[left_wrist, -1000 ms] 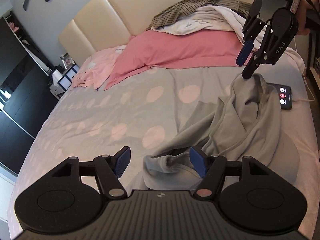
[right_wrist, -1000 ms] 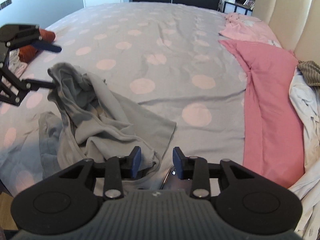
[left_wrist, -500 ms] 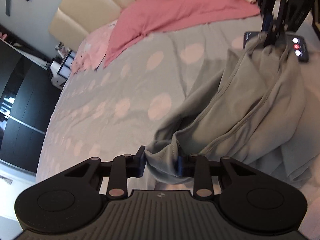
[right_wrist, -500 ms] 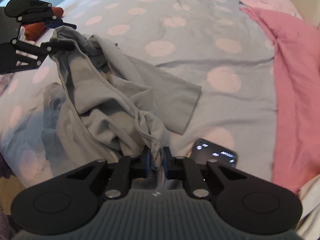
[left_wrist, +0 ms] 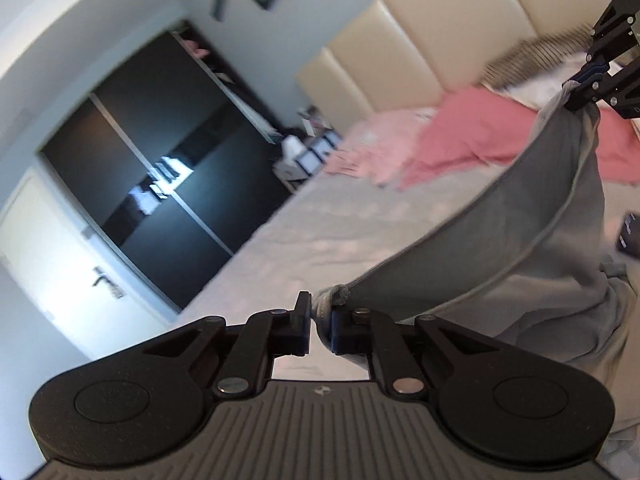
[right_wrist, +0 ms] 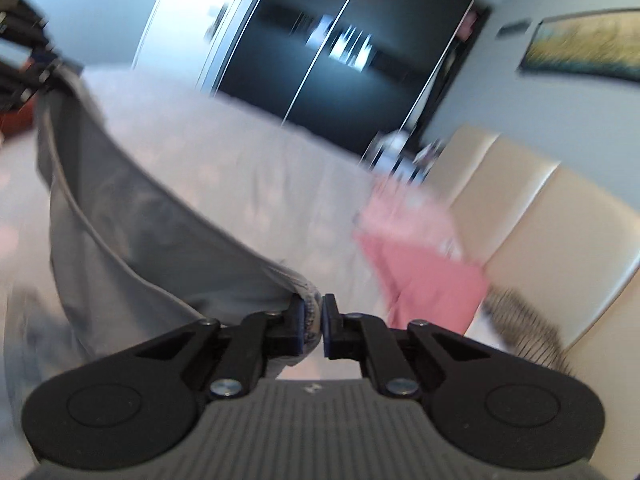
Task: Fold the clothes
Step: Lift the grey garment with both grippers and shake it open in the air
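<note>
Grey garment (left_wrist: 552, 216) feels soft and light, sagging between my left hand-held gripper (left_wrist: 320, 322) and right hand-held gripper (right_wrist: 314, 320); both jaws are closing on its bunched hem corners.

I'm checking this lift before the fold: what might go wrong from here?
1. Each claw pinches only a bunched edge of the grey garment; the left claw and right claw are closing, so fabric may slip out.
2. The hanging part looks twisted and may fold crooked.
3. It could drag the phone.
</note>
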Tool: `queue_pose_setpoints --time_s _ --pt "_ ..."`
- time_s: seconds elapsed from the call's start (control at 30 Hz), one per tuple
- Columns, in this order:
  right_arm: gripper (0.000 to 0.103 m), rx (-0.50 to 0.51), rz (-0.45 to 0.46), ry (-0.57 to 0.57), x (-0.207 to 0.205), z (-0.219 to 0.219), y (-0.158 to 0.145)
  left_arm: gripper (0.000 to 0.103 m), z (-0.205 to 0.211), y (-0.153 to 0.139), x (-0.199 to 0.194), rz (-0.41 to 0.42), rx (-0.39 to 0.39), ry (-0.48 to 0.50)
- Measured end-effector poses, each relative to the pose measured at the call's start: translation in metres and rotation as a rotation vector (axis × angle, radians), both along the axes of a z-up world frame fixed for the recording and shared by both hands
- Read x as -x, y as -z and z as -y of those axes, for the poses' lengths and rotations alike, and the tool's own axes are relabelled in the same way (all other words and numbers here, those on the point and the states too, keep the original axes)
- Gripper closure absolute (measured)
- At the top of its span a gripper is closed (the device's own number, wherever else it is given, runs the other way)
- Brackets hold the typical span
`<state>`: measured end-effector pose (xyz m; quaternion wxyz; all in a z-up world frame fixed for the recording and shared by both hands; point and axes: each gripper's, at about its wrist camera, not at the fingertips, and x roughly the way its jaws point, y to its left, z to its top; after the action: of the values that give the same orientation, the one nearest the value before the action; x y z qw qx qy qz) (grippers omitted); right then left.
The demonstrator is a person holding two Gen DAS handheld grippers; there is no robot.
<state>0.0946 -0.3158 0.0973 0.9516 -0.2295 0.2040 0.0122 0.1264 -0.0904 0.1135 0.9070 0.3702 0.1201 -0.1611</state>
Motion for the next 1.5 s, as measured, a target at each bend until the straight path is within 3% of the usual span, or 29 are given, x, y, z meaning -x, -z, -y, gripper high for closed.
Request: queue_pose_setpoints --time_s 0.13,0.4,0.67,0.83,1.0,1.13,1.27,1.33,1.4,1.5 --pt "0.094 0.003 0.236 -0.011 0.026 -0.025 -0.065 0.096 -0.028 -0.06 0.035 0.142 0.078 -0.055" --pt "0.094 -0.005 0.557 -0.068 0.099 -0.068 -0.179 0.096 -0.07 -0.155 0.111 0.353 0.274 -0.1" --pt "0.094 -0.052 0.66 -0.135 0.16 -0.093 -0.245 0.096 -0.093 -0.214 0.159 0.538 0.405 -0.088" --pt "0.094 -0.06 0.706 -0.151 0.174 -0.107 -0.267 0.096 -0.097 -0.232 0.148 0.542 0.39 -0.092" --pt "0.094 -0.06 0.603 -0.154 0.126 -0.118 -0.255 0.096 -0.105 -0.214 0.116 0.454 0.33 -0.134" --pt "0.094 -0.052 0.503 -0.146 0.069 -0.126 -0.228 0.096 -0.099 -0.181 0.062 0.4 0.278 -0.175" --pt "0.094 -0.031 0.437 -0.116 -0.002 -0.142 -0.201 0.097 -0.095 -0.158 0.005 0.351 0.281 -0.21" --pt "0.094 -0.027 0.453 -0.093 -0.029 -0.15 -0.197 0.097 -0.093 -0.157 -0.017 0.4 0.283 -0.226" --pt "0.094 -0.022 0.494 -0.064 -0.051 -0.158 -0.199 0.097 -0.094 -0.167 -0.028 0.476 0.346 -0.244" --pt "0.094 -0.014 0.669 -0.026 -0.06 -0.164 -0.223 0.097 -0.091 -0.188 -0.032 0.639 0.407 -0.264"
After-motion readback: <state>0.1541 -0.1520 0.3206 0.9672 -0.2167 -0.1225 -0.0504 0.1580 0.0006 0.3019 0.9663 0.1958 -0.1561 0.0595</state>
